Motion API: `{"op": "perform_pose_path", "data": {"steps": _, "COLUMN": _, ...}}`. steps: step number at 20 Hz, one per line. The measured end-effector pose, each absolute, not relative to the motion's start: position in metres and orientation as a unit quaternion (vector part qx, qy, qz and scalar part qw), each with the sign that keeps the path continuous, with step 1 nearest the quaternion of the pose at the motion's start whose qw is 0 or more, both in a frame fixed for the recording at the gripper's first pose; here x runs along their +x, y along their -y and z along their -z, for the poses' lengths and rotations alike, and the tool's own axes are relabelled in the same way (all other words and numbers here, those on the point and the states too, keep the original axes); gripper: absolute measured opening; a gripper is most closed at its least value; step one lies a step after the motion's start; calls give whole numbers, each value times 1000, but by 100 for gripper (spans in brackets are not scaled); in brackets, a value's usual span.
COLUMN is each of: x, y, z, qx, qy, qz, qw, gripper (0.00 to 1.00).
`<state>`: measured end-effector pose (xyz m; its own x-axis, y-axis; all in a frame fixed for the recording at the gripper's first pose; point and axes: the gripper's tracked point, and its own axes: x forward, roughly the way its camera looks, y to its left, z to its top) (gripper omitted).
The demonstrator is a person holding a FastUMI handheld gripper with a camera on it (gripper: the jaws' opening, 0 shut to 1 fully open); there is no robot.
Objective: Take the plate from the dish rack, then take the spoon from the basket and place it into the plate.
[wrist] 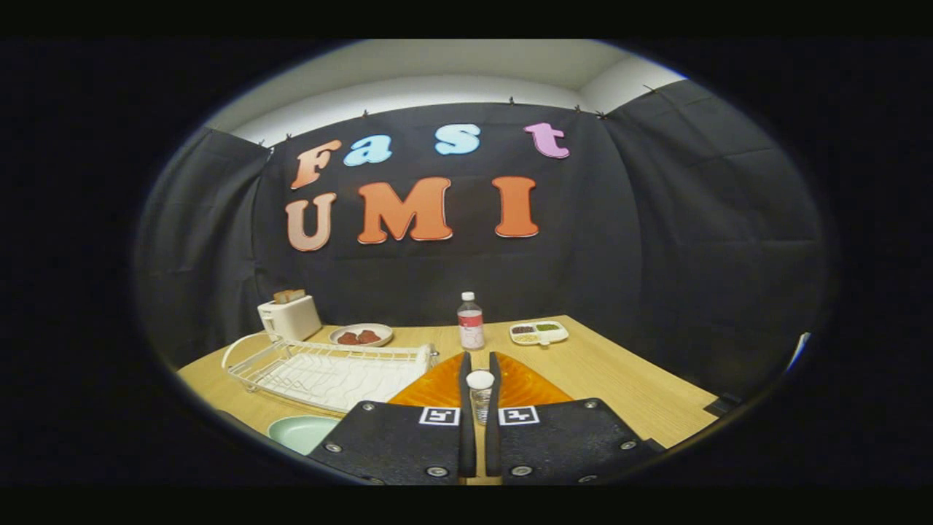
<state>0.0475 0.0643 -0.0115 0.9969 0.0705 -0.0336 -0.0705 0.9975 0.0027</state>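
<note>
even indoor light, dim dark surround, strong fisheye bending at edges, soft focus

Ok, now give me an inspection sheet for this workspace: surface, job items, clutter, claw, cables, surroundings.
Surface: wooden table, no spills seen.
Job's things: white rack holds no dishes; orange plate lies under and beside the claw's fingers.
Clutter: toaster with bread, dish of red food, bottle, divided tray, green dish, small capped jar seen between the fingers.
Claw: fingers almost together with a slim gap; no grip evident.
Cables: nothing seen.
Surroundings: black cloth walls, pale ceiling above.
</note>
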Motion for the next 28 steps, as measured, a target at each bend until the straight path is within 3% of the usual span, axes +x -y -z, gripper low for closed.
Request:
{"op": "perform_pose_path", "data": {"steps": 12, "x": -30, "y": -181, "z": 33, "qx": 9, "qy": -33, "qz": -161, "qw": 986, "gripper": 5}}
{"op": "perform_pose_path", "data": {"steps": 28, "x": -49, "y": -260, "z": 126, "qx": 8, "qy": -81, "qz": -277, "qw": 957, "gripper": 5}}
